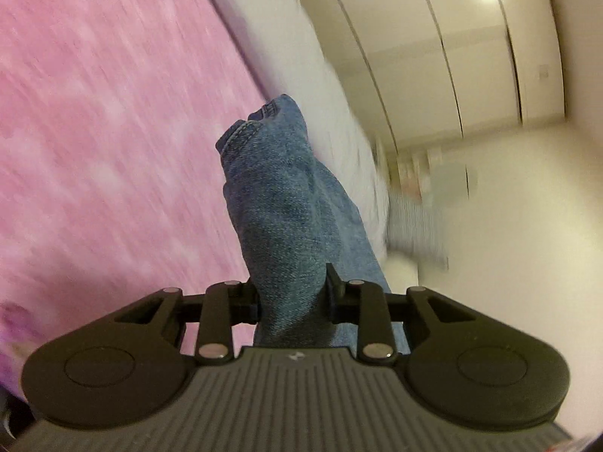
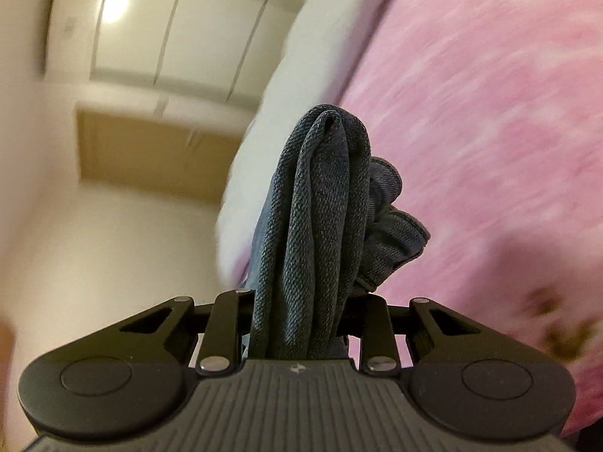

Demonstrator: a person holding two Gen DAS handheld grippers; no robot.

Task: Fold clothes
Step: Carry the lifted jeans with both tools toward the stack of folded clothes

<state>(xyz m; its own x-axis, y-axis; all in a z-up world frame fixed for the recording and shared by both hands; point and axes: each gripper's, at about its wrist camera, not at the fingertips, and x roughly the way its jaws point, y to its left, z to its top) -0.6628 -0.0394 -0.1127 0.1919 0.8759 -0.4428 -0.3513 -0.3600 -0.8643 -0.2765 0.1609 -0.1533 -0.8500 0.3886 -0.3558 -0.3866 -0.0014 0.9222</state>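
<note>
Denim jeans (image 1: 286,203) are hanging bunched in the air over the pink bed (image 1: 113,132), both grippers clamping them: left gripper (image 1: 292,290) fingers pinching one bunch, right gripper (image 2: 297,301) fingers squeezing a thick roll. Likely the lift-and-spread step. Next move is probably lowering and laying the jeans flat on the bed.

i see blue denim jeans (image 1: 286,203) bunched up and raised off the pink surface — stitched hem or waistband edge at the far end in the left wrist view, cloth pinched between that tool's fingers. in the right wrist view the denim (image 2: 320,226) is gathered in long upright folds — darker, clamped too.
</note>
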